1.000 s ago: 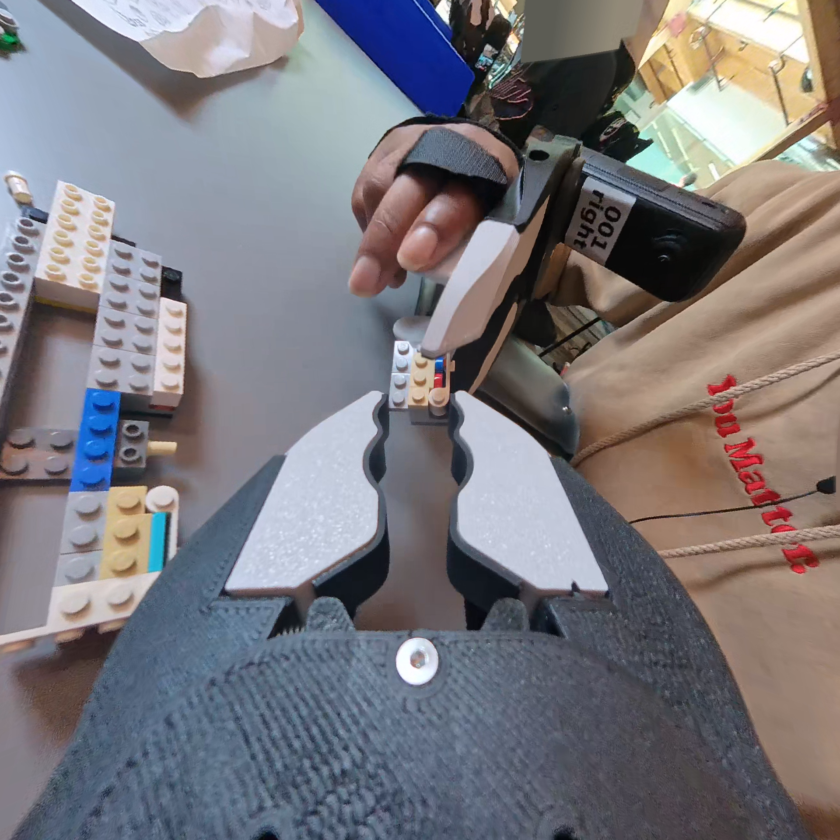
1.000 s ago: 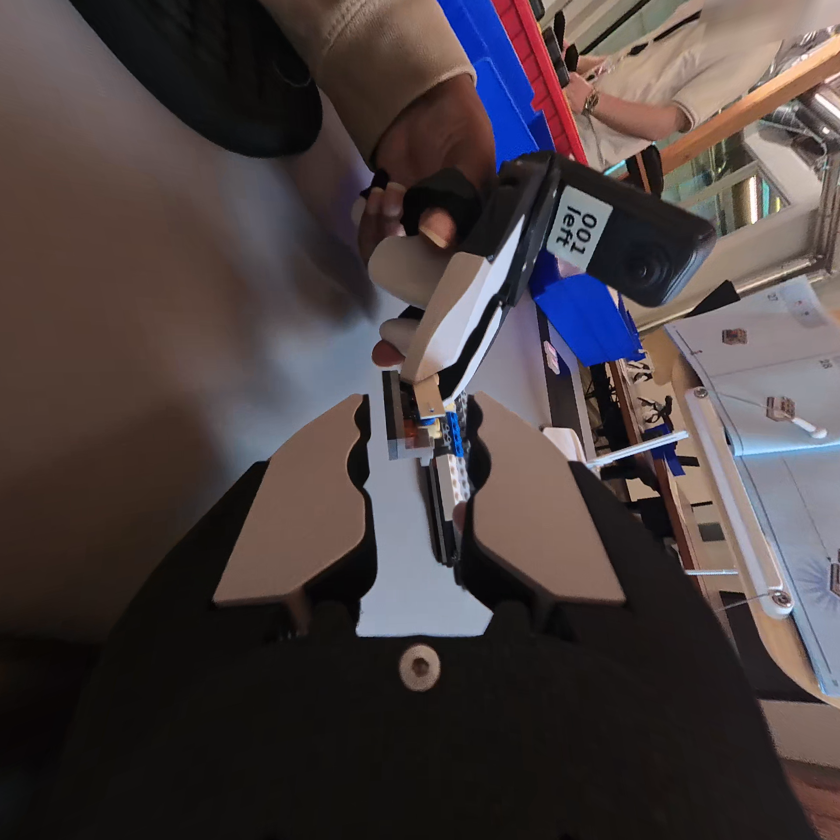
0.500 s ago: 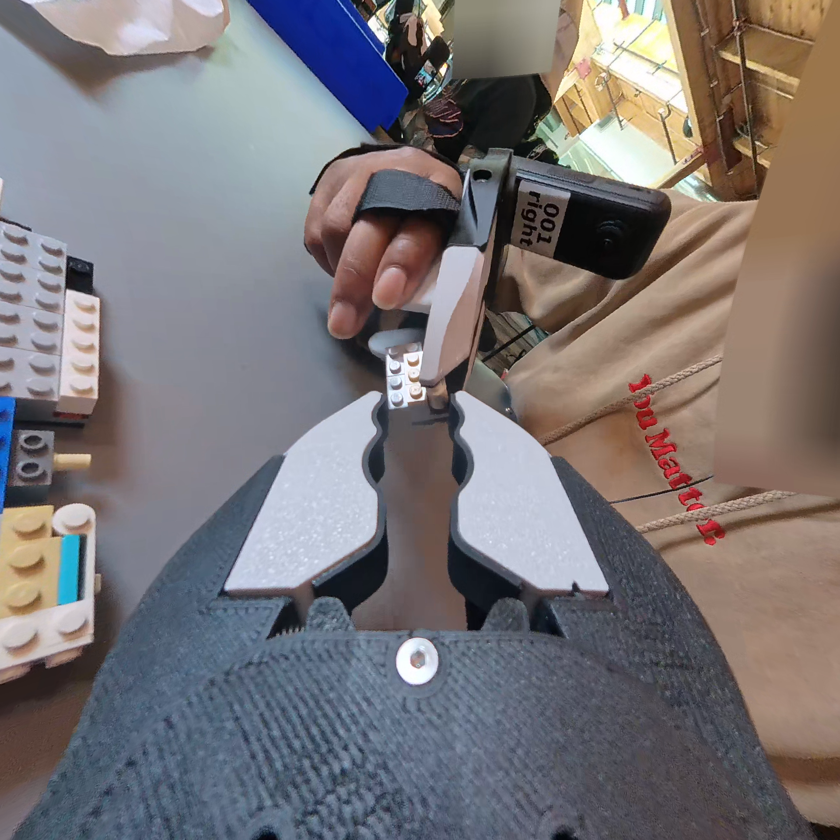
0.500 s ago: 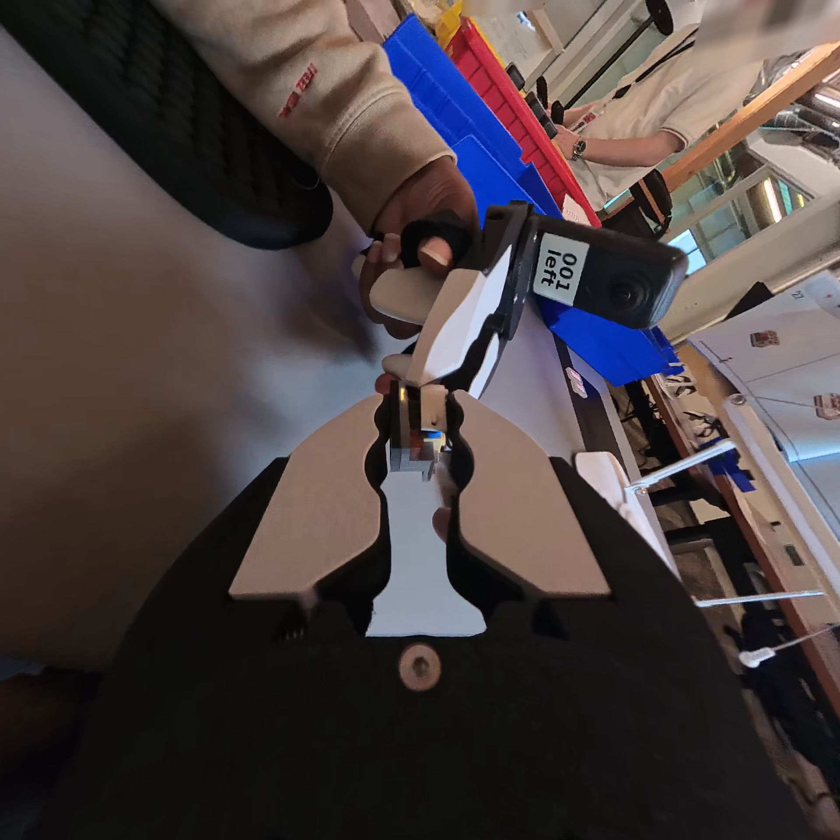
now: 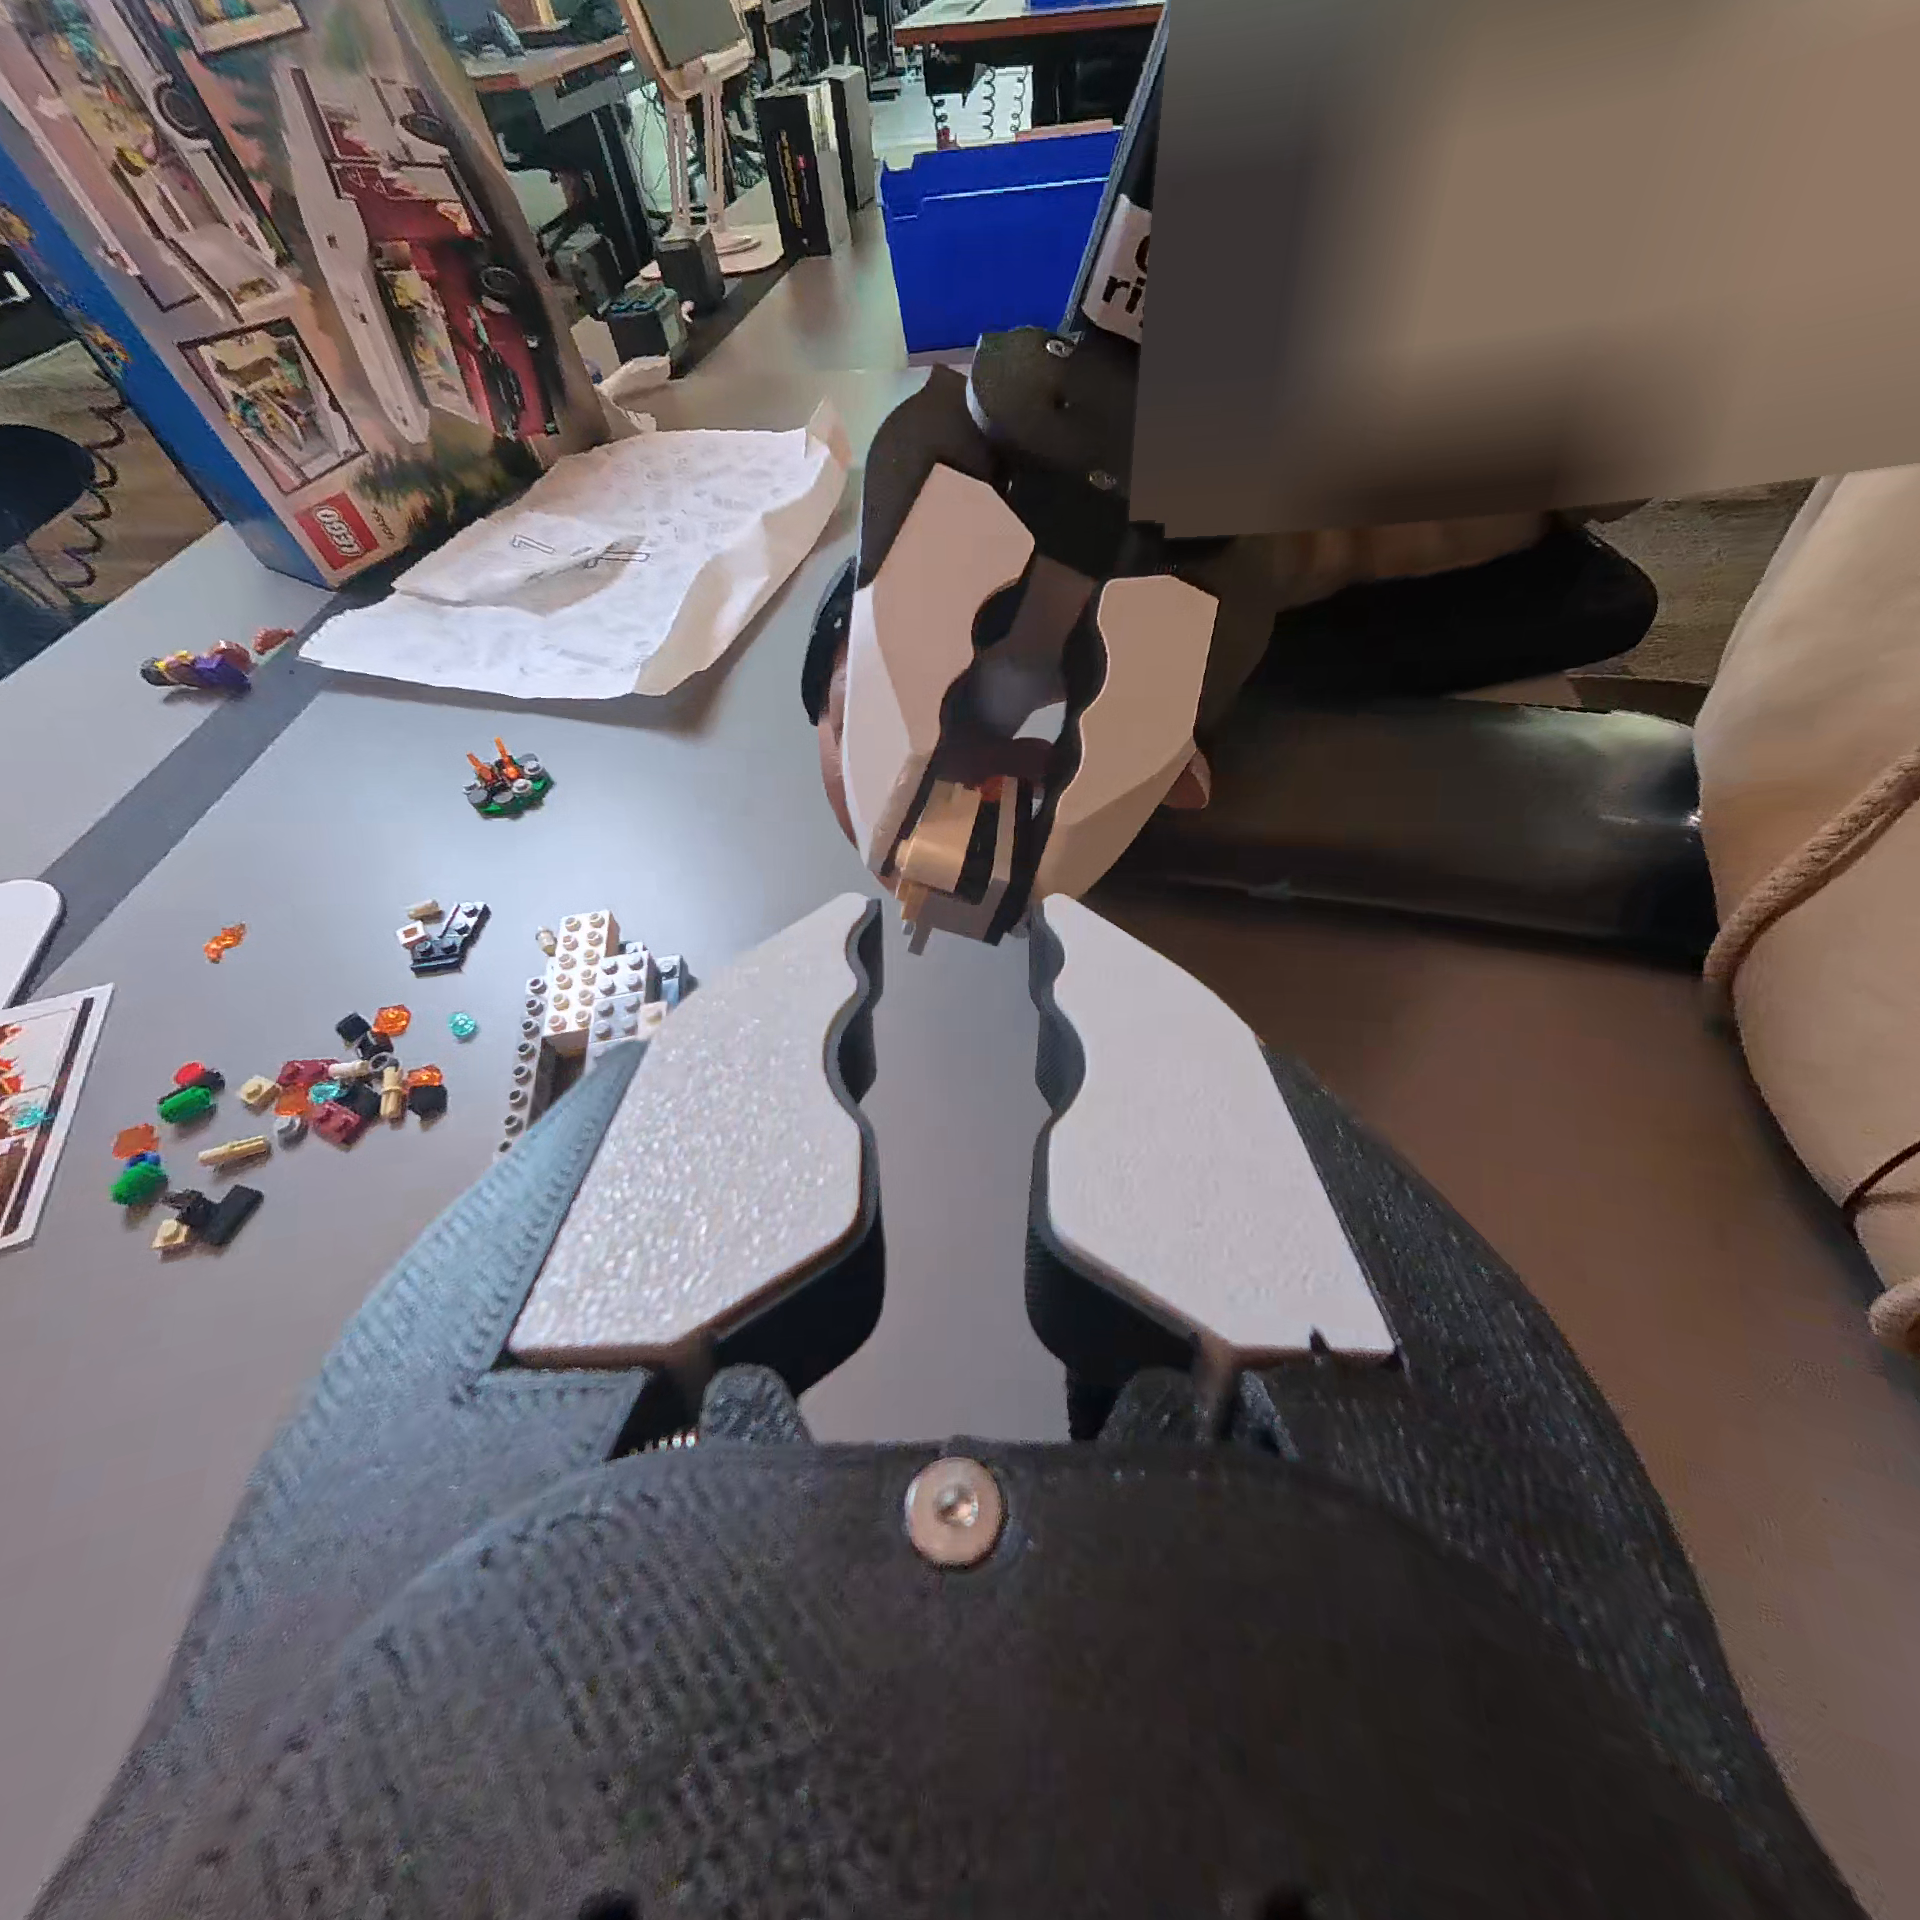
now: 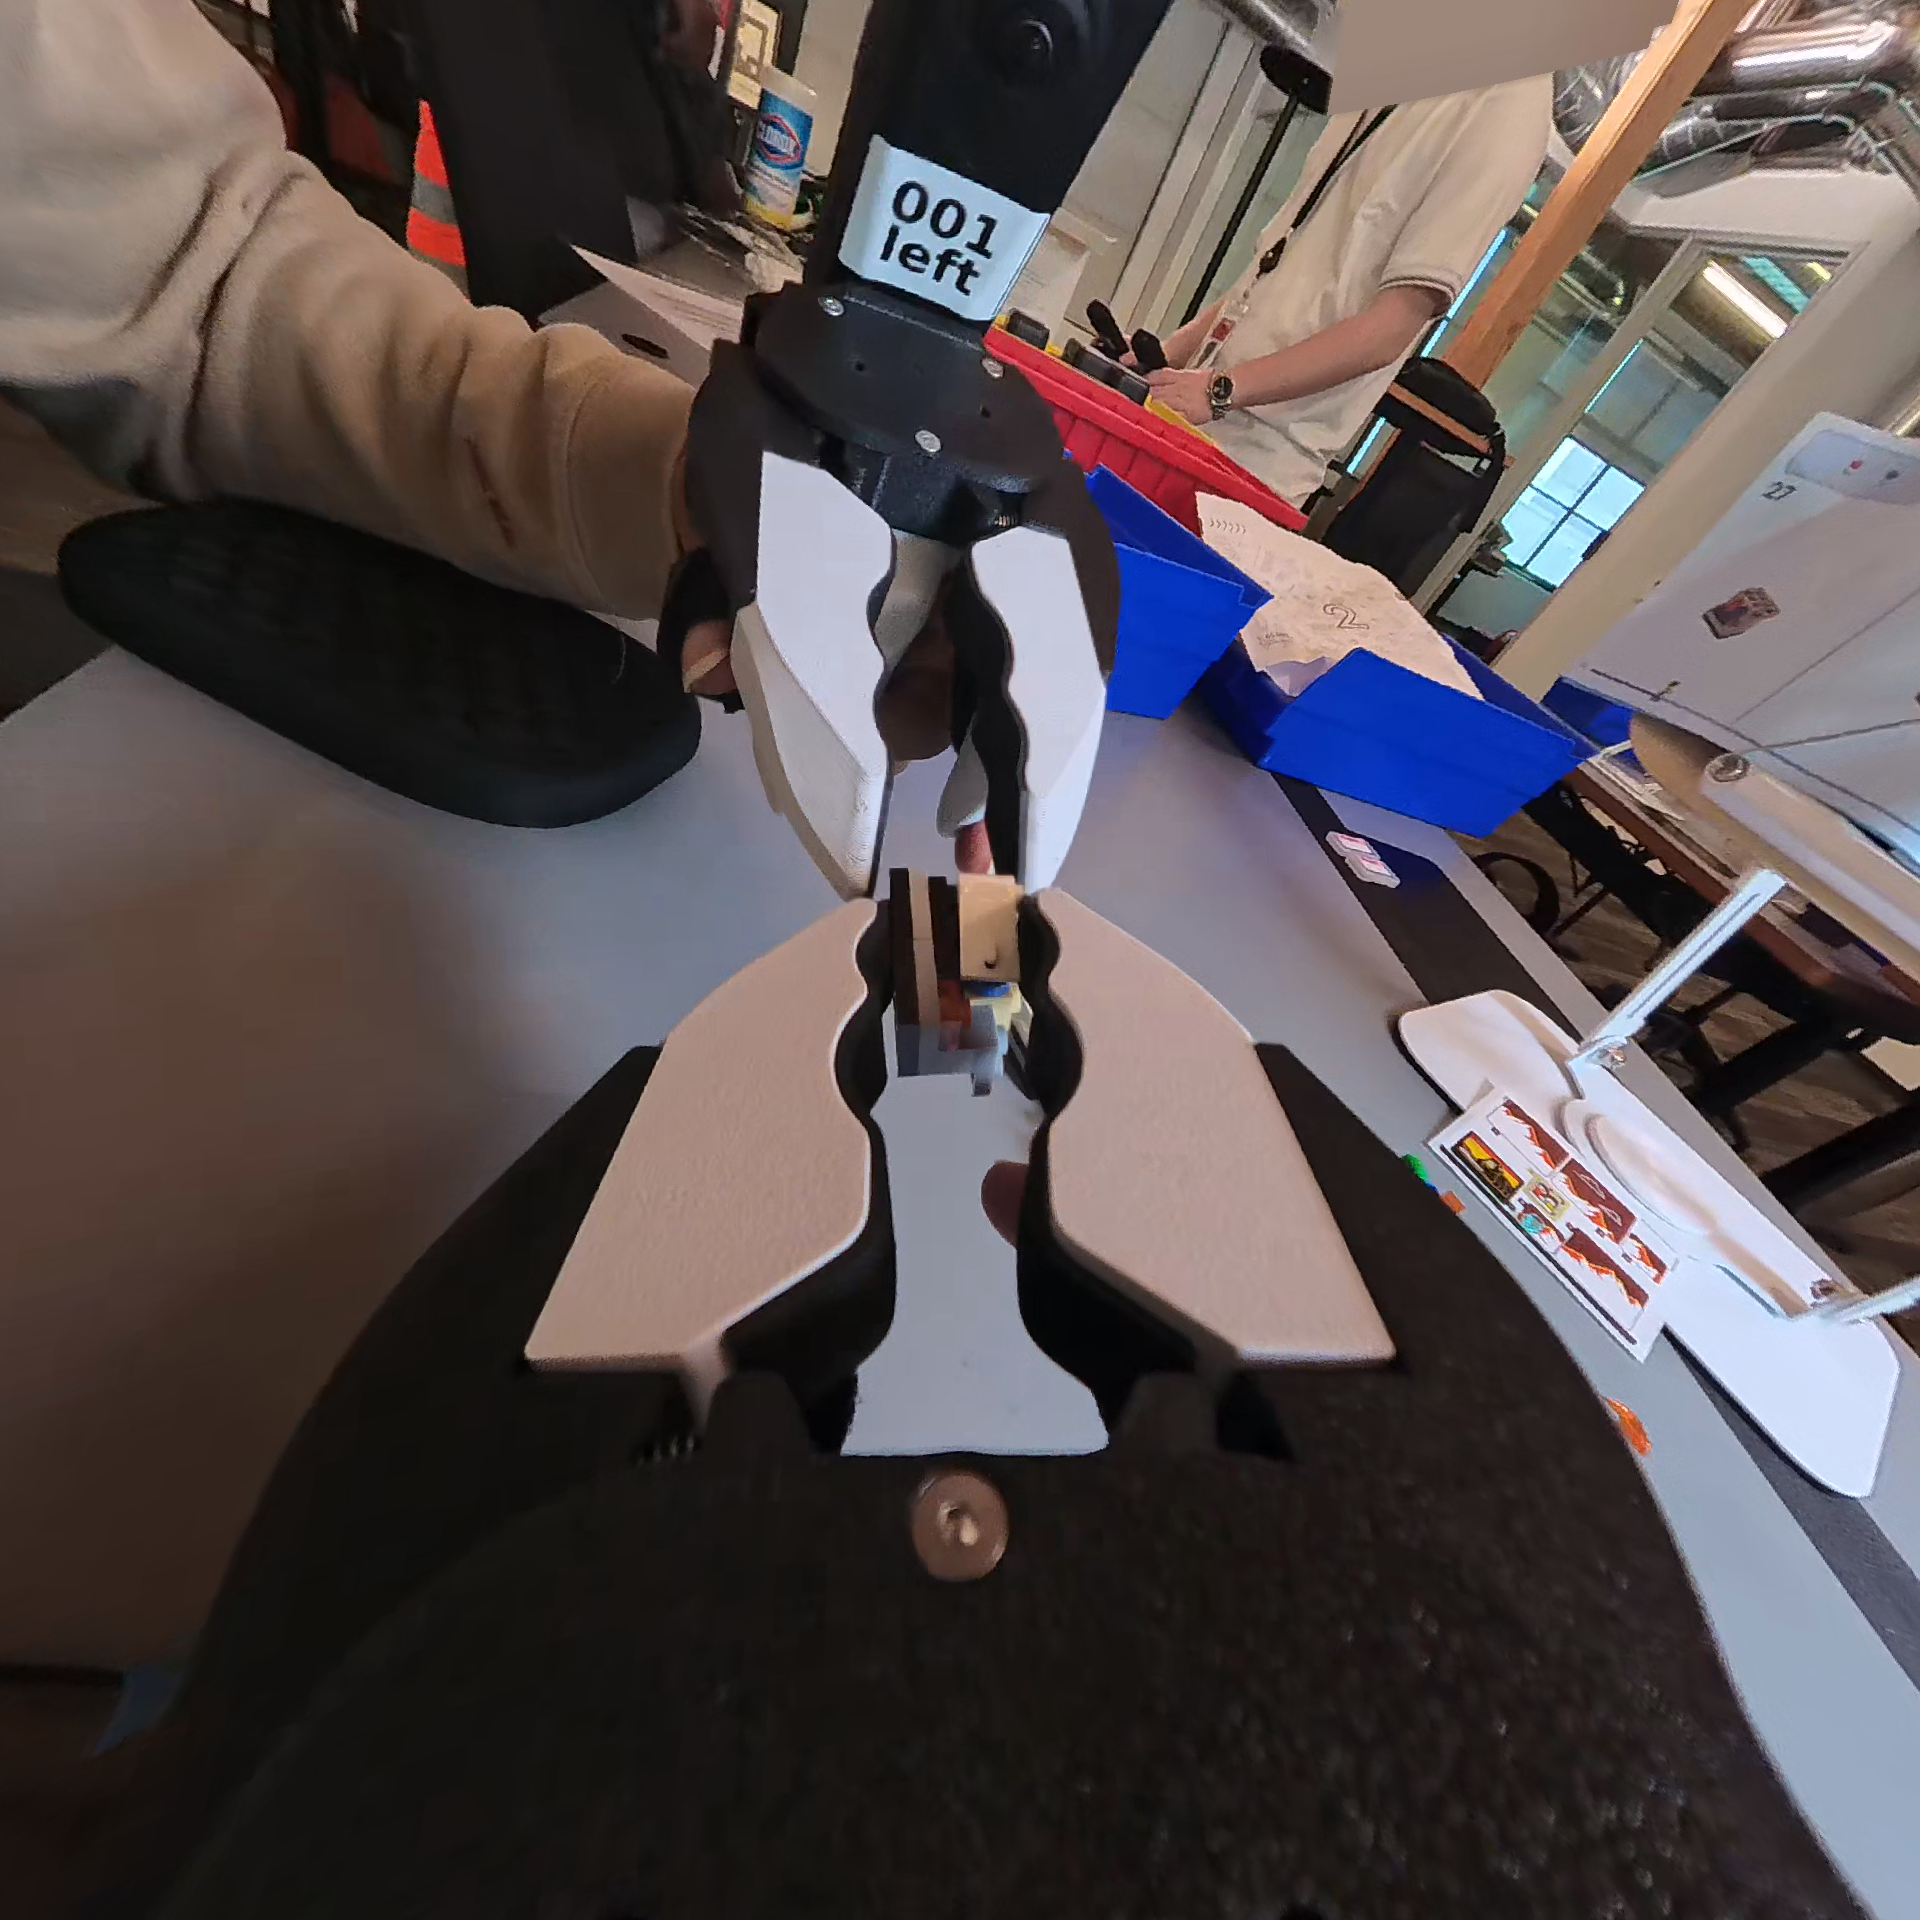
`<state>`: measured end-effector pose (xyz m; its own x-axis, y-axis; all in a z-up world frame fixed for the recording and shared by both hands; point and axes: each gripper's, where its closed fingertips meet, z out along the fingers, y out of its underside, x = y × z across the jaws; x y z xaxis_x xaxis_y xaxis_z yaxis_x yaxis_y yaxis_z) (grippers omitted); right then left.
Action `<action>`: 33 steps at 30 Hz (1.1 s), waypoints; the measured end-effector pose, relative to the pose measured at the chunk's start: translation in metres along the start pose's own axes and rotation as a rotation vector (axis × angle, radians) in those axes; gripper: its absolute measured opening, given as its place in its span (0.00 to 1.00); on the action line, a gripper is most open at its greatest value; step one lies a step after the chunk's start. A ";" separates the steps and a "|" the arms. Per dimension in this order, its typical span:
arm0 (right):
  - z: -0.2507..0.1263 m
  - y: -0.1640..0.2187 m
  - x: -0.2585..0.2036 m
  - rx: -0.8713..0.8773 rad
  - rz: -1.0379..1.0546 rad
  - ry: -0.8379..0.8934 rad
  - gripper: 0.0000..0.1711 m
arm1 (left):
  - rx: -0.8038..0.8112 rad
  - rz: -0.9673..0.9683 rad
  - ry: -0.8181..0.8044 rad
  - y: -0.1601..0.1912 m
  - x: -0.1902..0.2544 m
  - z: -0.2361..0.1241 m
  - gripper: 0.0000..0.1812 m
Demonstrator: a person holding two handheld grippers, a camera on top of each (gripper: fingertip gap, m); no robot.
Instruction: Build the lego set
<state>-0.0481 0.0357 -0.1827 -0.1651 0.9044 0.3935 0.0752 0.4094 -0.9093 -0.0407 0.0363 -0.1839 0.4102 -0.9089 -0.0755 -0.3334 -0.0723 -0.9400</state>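
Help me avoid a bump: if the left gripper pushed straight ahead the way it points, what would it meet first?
Most likely the small brick assembly clamped in the right gripper, just past the left gripper; depth is unclear.

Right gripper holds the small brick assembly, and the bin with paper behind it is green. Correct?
In the right wrist view that bin is blue, not green. The right gripper does hold the small brick assembly.
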 end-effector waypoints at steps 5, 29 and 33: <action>-0.001 -0.005 -0.001 0.010 0.006 -0.003 0.13 | 0.035 0.003 0.015 -0.005 0.003 -0.002 0.14; 0.001 0.002 -0.012 -0.038 0.121 -0.114 0.12 | -0.003 0.143 -0.012 0.001 0.012 0.001 0.10; 0.001 0.001 -0.012 -0.039 0.123 -0.117 0.12 | 0.006 0.143 -0.007 -0.001 0.012 0.000 0.10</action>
<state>-0.0470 0.0253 -0.1881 -0.2653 0.9287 0.2593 0.1399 0.3031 -0.9426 -0.0354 0.0257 -0.1840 0.3647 -0.9070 -0.2106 -0.3839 0.0597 -0.9215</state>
